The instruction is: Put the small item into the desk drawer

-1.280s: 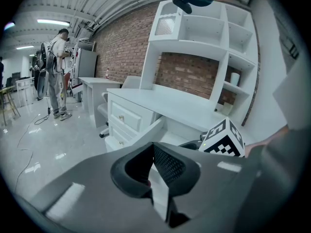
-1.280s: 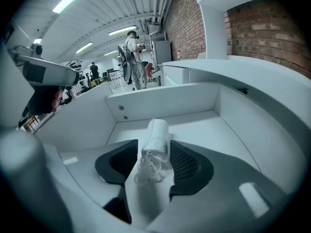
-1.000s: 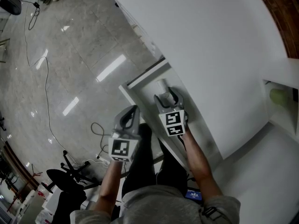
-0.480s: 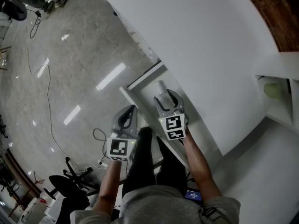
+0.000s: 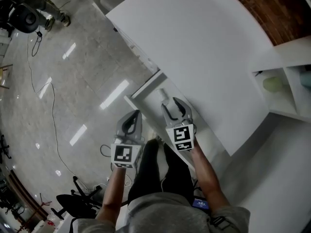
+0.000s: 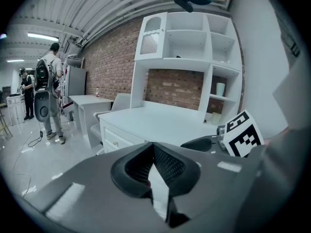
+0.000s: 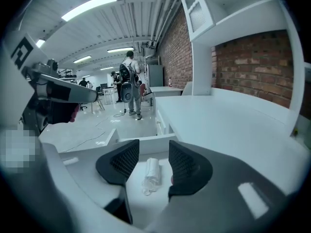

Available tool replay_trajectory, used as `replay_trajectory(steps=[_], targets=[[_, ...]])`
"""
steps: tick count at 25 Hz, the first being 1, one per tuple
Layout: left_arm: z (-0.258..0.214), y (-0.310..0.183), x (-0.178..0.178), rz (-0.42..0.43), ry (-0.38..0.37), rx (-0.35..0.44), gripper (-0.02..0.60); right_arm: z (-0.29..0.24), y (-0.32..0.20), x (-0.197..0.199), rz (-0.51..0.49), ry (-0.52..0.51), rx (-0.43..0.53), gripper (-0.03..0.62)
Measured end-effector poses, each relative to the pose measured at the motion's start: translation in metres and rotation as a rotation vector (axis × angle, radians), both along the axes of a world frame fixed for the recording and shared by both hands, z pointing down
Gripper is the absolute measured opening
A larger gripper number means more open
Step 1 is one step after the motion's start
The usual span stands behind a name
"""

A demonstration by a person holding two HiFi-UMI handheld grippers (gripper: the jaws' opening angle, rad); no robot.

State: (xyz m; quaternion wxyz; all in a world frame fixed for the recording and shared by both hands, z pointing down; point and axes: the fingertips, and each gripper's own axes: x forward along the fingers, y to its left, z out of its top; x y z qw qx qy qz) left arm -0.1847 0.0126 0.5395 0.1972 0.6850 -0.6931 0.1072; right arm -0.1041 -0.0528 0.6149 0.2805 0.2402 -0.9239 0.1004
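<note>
Lying in the open white drawer (image 7: 141,147), the small white wad (image 7: 151,174) sits under the right gripper (image 7: 152,152), its parted, empty fingers (image 7: 187,166) just narrowing; the left gripper (image 6: 153,148) has its fingers (image 6: 170,166) together.

This is looking like a large open-plan office or lab workspace. A white desk (image 5: 194,47) with a shelved hutch (image 6: 194,38) is standing against a brick wall (image 6: 116,67), and strip lights (image 7: 90,6) are glowing beside exposed ceiling pipes (image 7: 160,8). Cables (image 5: 52,101) are trailing over the polished stone floor (image 5: 87,47), a black office chair (image 5: 77,205) is standing on it, and people with backpacks (image 7: 130,89) are standing farther off.
</note>
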Motion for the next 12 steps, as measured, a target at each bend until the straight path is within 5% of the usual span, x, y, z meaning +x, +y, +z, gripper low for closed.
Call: replay_trajectory(steps=[12], targets=[[-0.071,-0.007,0.028,0.088,-0.034,0.086,0.012,-0.082,-0.007,0.054,0.125,-0.028,0.119,0.144]])
